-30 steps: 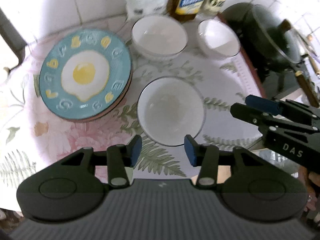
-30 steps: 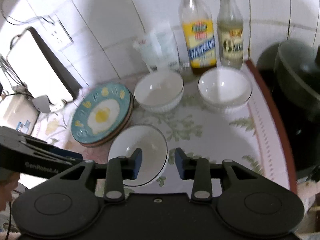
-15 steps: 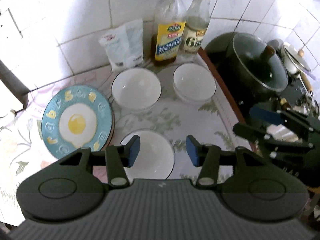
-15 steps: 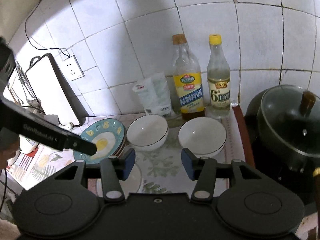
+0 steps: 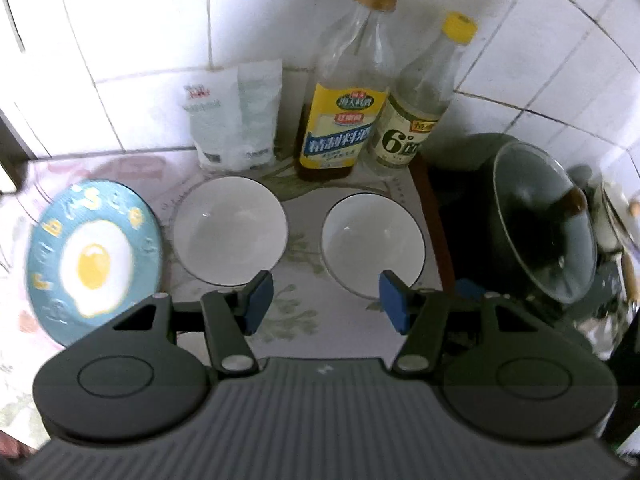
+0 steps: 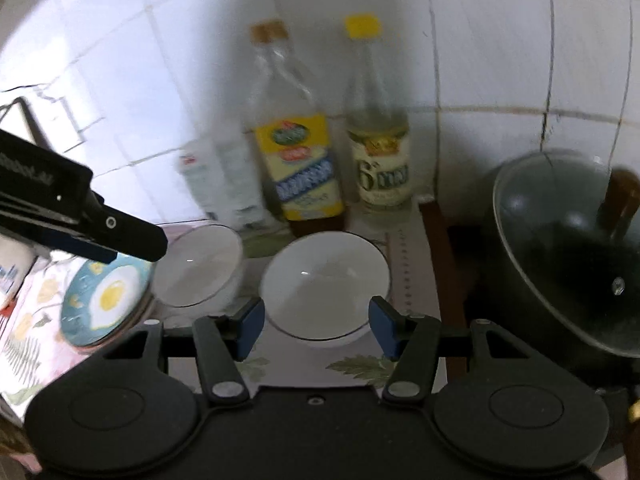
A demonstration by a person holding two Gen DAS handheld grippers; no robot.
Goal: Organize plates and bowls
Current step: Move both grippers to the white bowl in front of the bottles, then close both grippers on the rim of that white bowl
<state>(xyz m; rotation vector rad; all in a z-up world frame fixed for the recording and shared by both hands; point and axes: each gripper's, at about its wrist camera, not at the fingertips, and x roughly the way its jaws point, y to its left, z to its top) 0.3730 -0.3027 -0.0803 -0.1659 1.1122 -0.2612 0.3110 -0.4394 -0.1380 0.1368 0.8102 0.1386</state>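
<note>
A blue plate with a fried-egg picture (image 5: 94,256) lies at the left on the floral cloth, on top of other plates (image 6: 105,300). Two white bowls stand side by side behind it: the left bowl (image 5: 230,230) (image 6: 198,266) and the right bowl (image 5: 372,240) (image 6: 324,280). My left gripper (image 5: 325,302) is open and empty, held above the cloth in front of both bowls. My right gripper (image 6: 316,330) is open and empty, with the right bowl just beyond its fingers. The left gripper also shows at the left of the right wrist view (image 6: 132,240). A third bowl seen earlier is hidden.
Two bottles, yellow-labelled (image 5: 346,92) and "6°" (image 5: 420,104), and a white packet (image 5: 234,116) stand against the tiled wall. A dark pot with a glass lid (image 5: 536,220) (image 6: 568,248) sits to the right, past the table's brown edge (image 5: 434,220).
Both grippers have pulled back and tilted up, so the near bowl has dropped out of view. Both grippers have opened wider. The right gripper now faces the right bowl.
</note>
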